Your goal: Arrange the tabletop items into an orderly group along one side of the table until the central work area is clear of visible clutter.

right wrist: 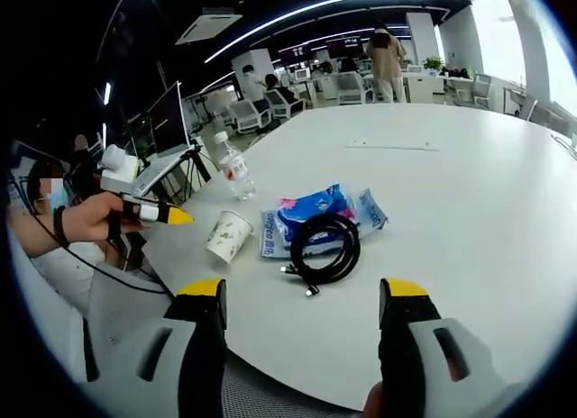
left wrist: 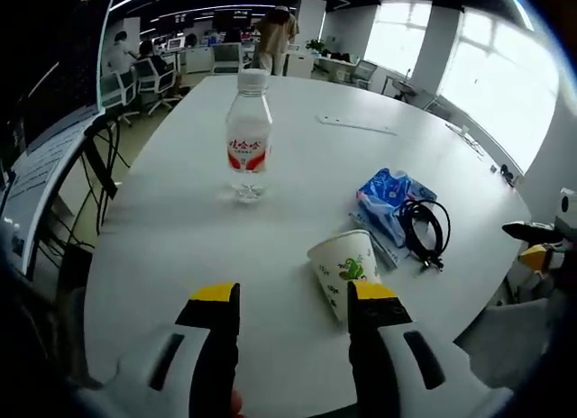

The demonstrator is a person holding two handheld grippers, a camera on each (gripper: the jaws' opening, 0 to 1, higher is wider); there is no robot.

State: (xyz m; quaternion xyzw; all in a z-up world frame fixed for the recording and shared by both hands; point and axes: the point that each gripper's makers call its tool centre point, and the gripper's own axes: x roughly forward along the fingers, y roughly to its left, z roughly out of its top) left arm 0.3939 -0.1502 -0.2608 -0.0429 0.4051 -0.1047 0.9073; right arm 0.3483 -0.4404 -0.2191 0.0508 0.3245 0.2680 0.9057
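- Left hand-held gripper (left wrist: 293,296): jaws wide apart, empty, low over the bench (left wrist: 297,157), lined up on the paper cup (left wrist: 345,271) lying on its side just right of them; likely first pick.
- Right hand-held gripper (right wrist: 304,292): open, empty, off the near edge.
- Bottle (left wrist: 248,134) upright, farther off.
- Right gripper view shows the black cable (right wrist: 326,247) coiled on the blue packet (right wrist: 320,213), clearer.

On the counter (right wrist: 469,193), cable (right wrist: 326,247) sits on the pack (right wrist: 311,211), cup (right wrist: 227,235) beside it, bottle (right wrist: 234,173) behind.
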